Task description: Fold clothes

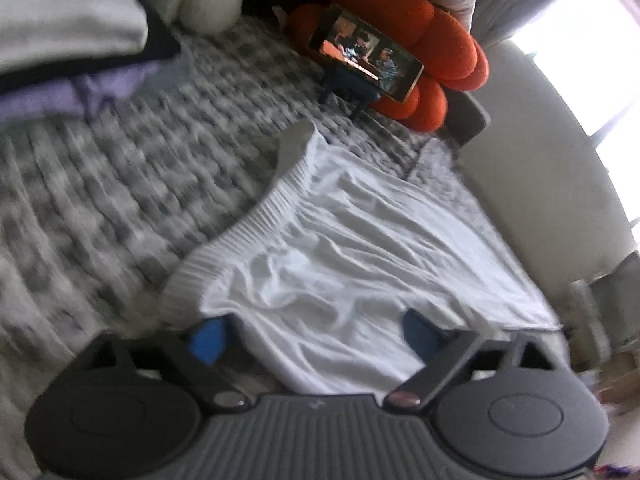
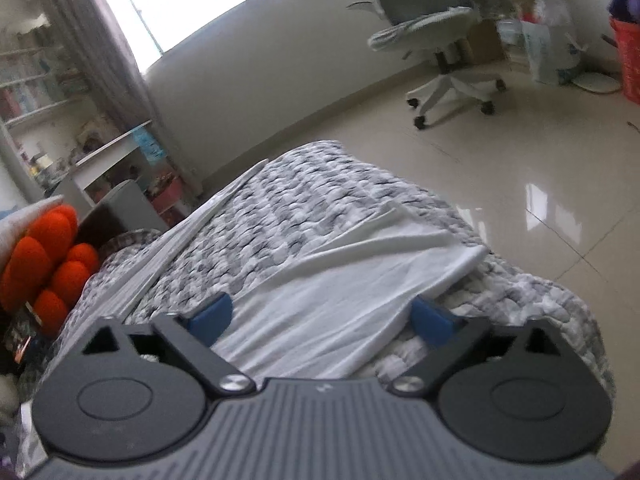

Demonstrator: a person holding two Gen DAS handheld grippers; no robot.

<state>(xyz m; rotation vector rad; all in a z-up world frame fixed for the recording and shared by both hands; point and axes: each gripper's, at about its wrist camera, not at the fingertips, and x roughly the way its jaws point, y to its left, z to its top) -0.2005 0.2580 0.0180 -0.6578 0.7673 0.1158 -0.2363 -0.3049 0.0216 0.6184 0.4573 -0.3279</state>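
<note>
A white garment (image 1: 360,248) with a ribbed waistband (image 1: 256,224) lies crumpled on the grey-and-white checked bedspread (image 1: 120,184). My left gripper (image 1: 314,338) is low over its near edge. Its blue pads (image 1: 208,340) stand wide apart with the cloth lying between them, and they do not press on it. In the right wrist view the same garment (image 2: 360,280) reaches toward the corner of the bed. My right gripper (image 2: 320,318) is open too, with cloth between its blue fingers (image 2: 210,316). The right-hand finger's tip sits at the folded edge of the fabric.
A pile of folded clothes (image 1: 68,28) sits at the far left of the bed. An orange cushion (image 1: 432,40) props up a phone (image 1: 364,52) on a stand. Past the edge of the bed (image 2: 540,280) are a shiny tiled floor, an office chair (image 2: 432,40) and a red basket (image 2: 628,60).
</note>
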